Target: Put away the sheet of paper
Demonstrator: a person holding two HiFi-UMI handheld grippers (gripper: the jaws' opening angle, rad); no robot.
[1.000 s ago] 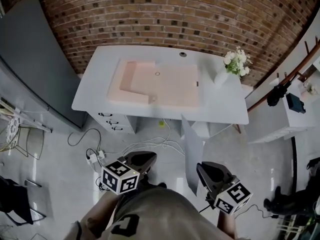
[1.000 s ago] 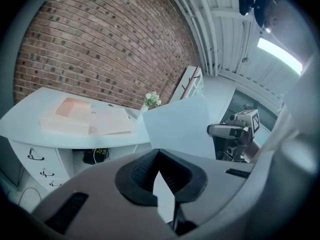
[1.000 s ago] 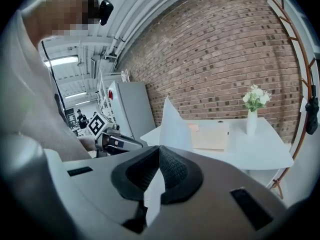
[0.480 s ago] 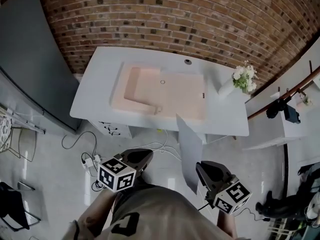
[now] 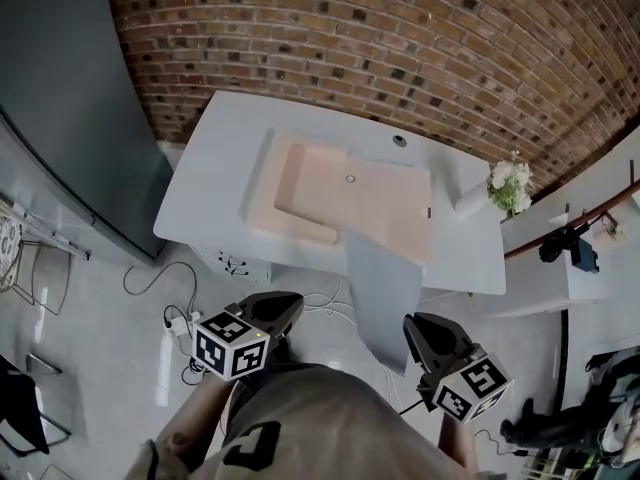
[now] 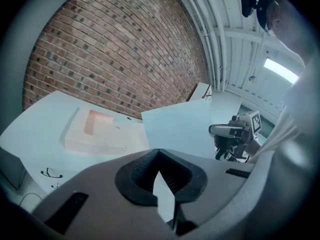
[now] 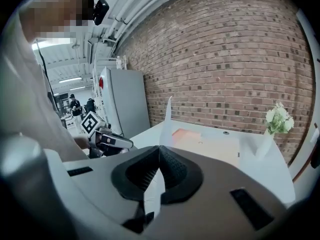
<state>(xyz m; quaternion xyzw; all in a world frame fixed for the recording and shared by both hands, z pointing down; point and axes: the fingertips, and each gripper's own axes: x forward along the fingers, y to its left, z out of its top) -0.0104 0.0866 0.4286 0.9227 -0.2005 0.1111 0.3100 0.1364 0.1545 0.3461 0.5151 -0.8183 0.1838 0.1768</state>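
The sheet of paper [image 5: 384, 293] is pale grey and hangs above the floor, its far edge overlapping the front of the white desk [image 5: 215, 173]. My right gripper [image 5: 412, 326] is shut on its near corner. In the right gripper view the paper [image 7: 165, 118] rises nearly edge-on from the gripper [image 7: 159, 149]. My left gripper [image 5: 297, 300] is to the left of the sheet, apart from it, jaws shut with nothing held. In the left gripper view, past the gripper [image 6: 159, 151], the paper [image 6: 177, 129] faces me. A flat pink tray [image 5: 385, 208] lies on the desk.
A white vase of flowers [image 5: 507, 185] stands at the desk's right end. Drawers [image 5: 235, 262] sit under the desk's left side. A power strip and cables [image 5: 183, 320] lie on the floor. A tall grey cabinet [image 5: 70, 118] stands left, a brick wall [image 5: 400, 38] behind.
The desk has come closer in view. The paper has swung from nearly edge-on to facing up more, and its far edge now overlaps the desk front. Both grippers stay shut.
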